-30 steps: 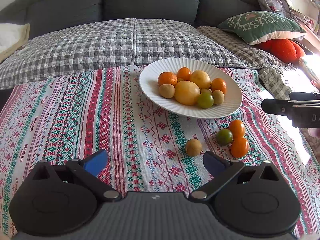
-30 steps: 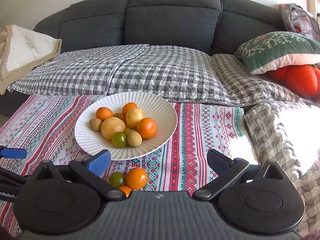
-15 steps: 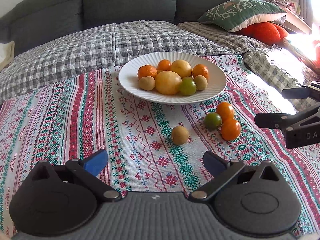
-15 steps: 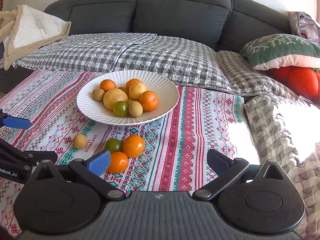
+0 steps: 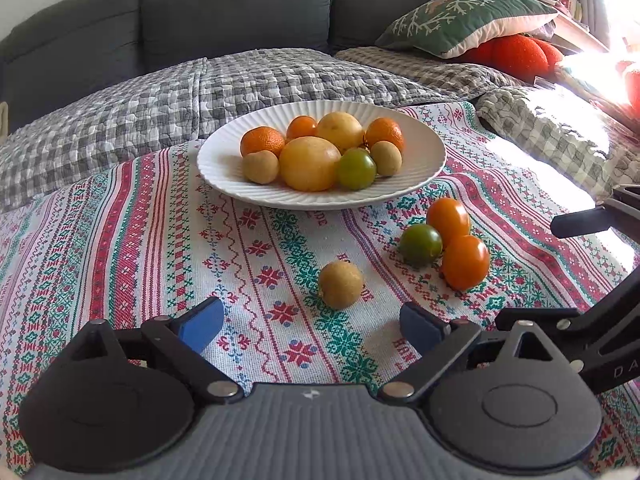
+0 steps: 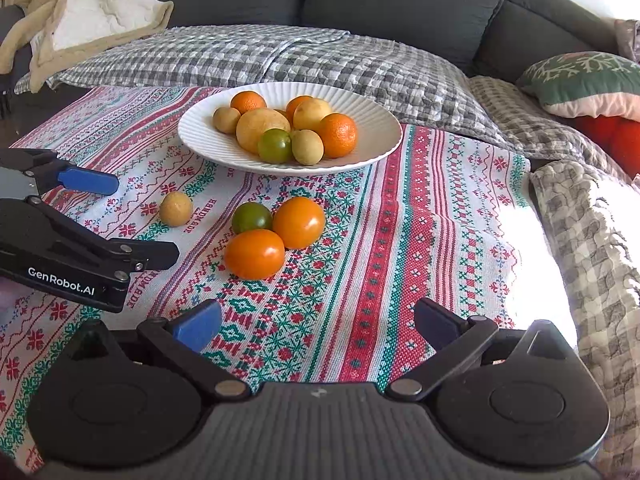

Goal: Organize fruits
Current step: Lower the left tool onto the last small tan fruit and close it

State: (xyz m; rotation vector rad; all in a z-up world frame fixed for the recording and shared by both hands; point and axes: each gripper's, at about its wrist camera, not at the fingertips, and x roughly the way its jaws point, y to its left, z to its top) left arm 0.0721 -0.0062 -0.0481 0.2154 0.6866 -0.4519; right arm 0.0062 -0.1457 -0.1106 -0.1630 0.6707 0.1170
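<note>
A white ribbed plate [image 5: 424, 160] [image 6: 380, 136] holds several oranges, yellow fruits, small tan fruits and a green tomato. On the patterned cloth in front of it lie a small tan fruit [image 5: 340, 284] [image 6: 176, 208], a green tomato [image 5: 421, 243] [image 6: 252, 217] and two orange tomatoes [image 5: 465, 262] [image 5: 448, 216] [image 6: 254, 254] [image 6: 299, 222]. My left gripper [image 5: 310, 326] is open and empty, just short of the tan fruit. My right gripper [image 6: 316, 324] is open and empty, a little short of the tomatoes. The left gripper also shows in the right wrist view [image 6: 132, 220].
The cloth [image 5: 120, 216] covers a low table in front of a grey sofa [image 5: 240, 4] with a checked quilt [image 6: 280, 52]. A green snowflake pillow [image 5: 464, 20] and red cushions [image 5: 520, 56] lie at the right. A cream blanket [image 6: 92, 20] lies at the far left.
Both grippers have moved forward and down toward the loose fruits. The fruits have not moved. Both stay open.
</note>
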